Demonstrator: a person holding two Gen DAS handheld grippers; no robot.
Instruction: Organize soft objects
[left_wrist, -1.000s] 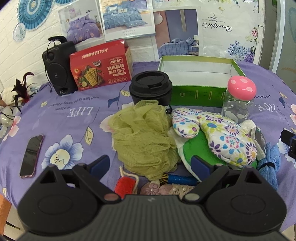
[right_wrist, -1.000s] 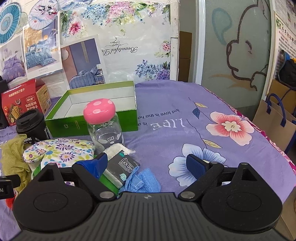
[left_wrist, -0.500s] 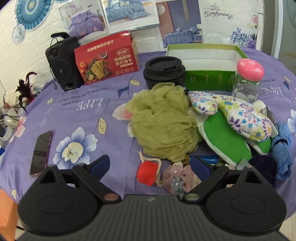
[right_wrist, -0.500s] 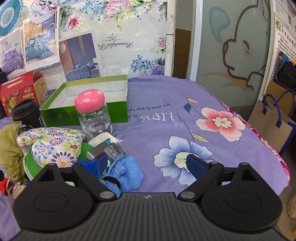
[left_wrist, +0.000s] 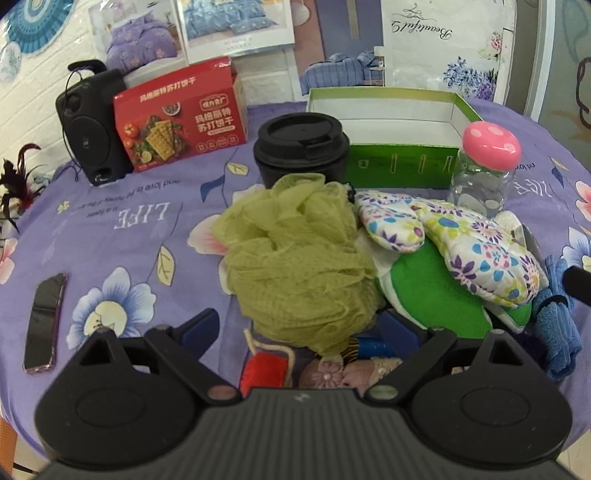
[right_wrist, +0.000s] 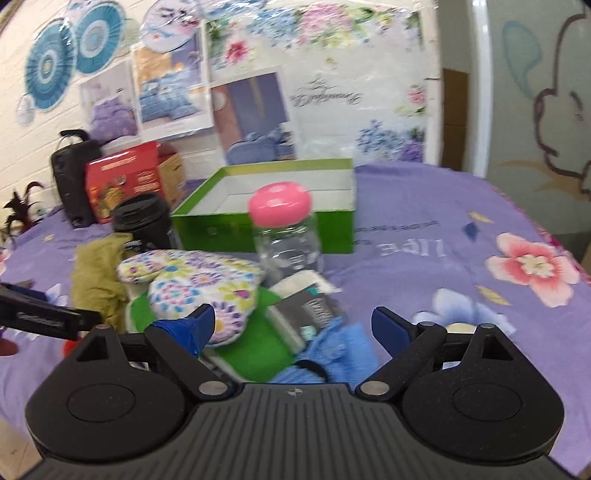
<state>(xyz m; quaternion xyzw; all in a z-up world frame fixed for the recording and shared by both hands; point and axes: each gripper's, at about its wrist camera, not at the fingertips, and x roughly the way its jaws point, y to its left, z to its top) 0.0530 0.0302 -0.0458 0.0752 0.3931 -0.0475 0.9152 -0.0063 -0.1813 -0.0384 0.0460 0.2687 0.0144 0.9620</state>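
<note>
Left gripper (left_wrist: 301, 330): jaws wide apart, nothing squeezed, low over the near edge of the soft pile. Yellow-green bath puff (left_wrist: 299, 254) right ahead between the blue fingers (left_wrist: 197, 326), not pinched. Flowery oven mitt (left_wrist: 461, 240) at 2 o'clock from the puff, lying on a green pad (left_wrist: 439, 295). Small red pouch (left_wrist: 264, 369) at 6 o'clock from the puff, just under it. Blue cloth (left_wrist: 557, 328) at 4 o'clock, at the pile's far right. Black cup (left_wrist: 301, 147) at 12 o'clock, touching the puff's top. Empty green box (left_wrist: 399, 166) behind, at 1 o'clock. Jar with pink lid (left_wrist: 487, 166) just beside the box.

Right gripper (right_wrist: 295, 325): jaws wide apart too, holding nothing, above the blue cloth (right_wrist: 332, 350). Picture a bit blurry here.
</note>
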